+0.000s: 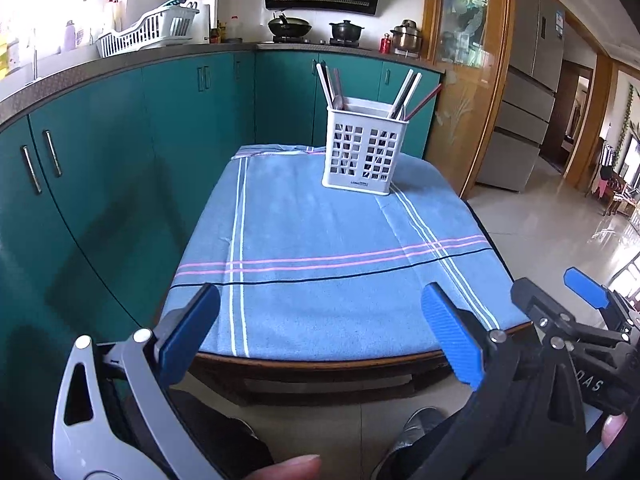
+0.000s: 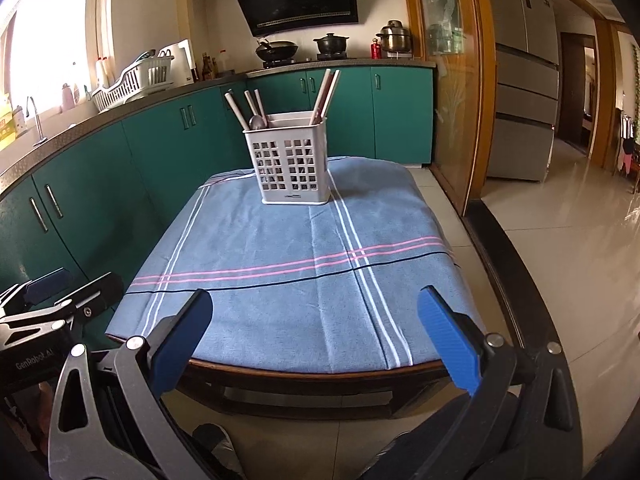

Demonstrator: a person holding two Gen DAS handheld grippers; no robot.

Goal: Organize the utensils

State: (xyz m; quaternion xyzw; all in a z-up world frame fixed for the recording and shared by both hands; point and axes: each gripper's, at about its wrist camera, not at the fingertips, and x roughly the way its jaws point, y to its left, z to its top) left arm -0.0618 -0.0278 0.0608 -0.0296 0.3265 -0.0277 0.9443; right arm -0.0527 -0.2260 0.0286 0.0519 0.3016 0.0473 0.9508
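Note:
A white perforated utensil holder (image 1: 363,151) (image 2: 290,162) stands upright at the far end of a small table covered by a blue striped cloth (image 1: 320,248) (image 2: 296,256). Chopsticks (image 1: 406,94) (image 2: 326,94) and a spoon (image 2: 258,120) stick out of its top. My left gripper (image 1: 320,320) hovers open over the table's near edge, nothing between its blue pads. My right gripper (image 2: 316,320) is likewise open and empty at the near edge. The right gripper's blue-tipped fingers (image 1: 586,288) show at the right of the left wrist view.
Teal kitchen cabinets (image 1: 120,152) (image 2: 100,168) run along the left and behind the table. A dish rack (image 1: 148,30), wok and pots sit on the counter. A wooden glass door (image 1: 464,80) and a fridge (image 2: 524,80) stand right. Tiled floor lies to the right. A person's shoe (image 1: 420,428) is below.

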